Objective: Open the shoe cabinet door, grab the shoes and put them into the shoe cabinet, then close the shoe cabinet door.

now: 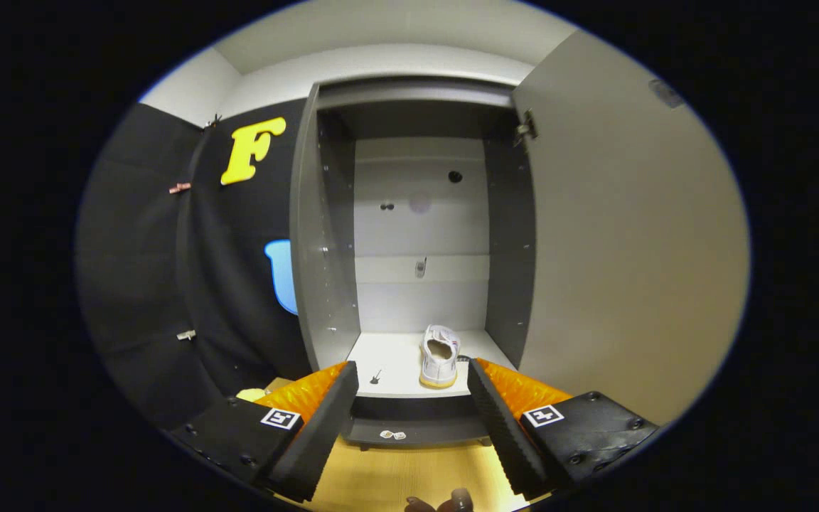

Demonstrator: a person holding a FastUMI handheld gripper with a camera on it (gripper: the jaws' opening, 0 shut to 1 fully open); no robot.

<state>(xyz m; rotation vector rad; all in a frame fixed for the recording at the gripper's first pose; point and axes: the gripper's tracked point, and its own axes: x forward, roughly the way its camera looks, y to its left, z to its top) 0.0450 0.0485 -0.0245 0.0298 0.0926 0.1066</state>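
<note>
Cabinet: the tall grey shoe cabinet (324,235) with a pale back panel is seen standing open, directly ahead of the fingers.
Door: the flat grey cabinet door (623,242) is swung wide to the right on its hinge, so the opening step is judged done.
Shelf: the white bottom shelf (395,363) inside the cabinet is seen just beyond the fingertips.
Floor: a light wooden floor (409,476) is seen below the cabinet, between the fingers.
Gripper: the gripper (413,373) is held spread wide, and nothing is gripped between its fingers.
Shoe: one white low sneaker with a yellowish sole (439,355) is seen standing on the shelf, heel toward the camera, beyond the fingertips and nearer the right one.
Done: door opened; one shoe placed inside and released.
Left: the door is not yet closed; whether a second shoe is to be fetched cannot be told.
</note>
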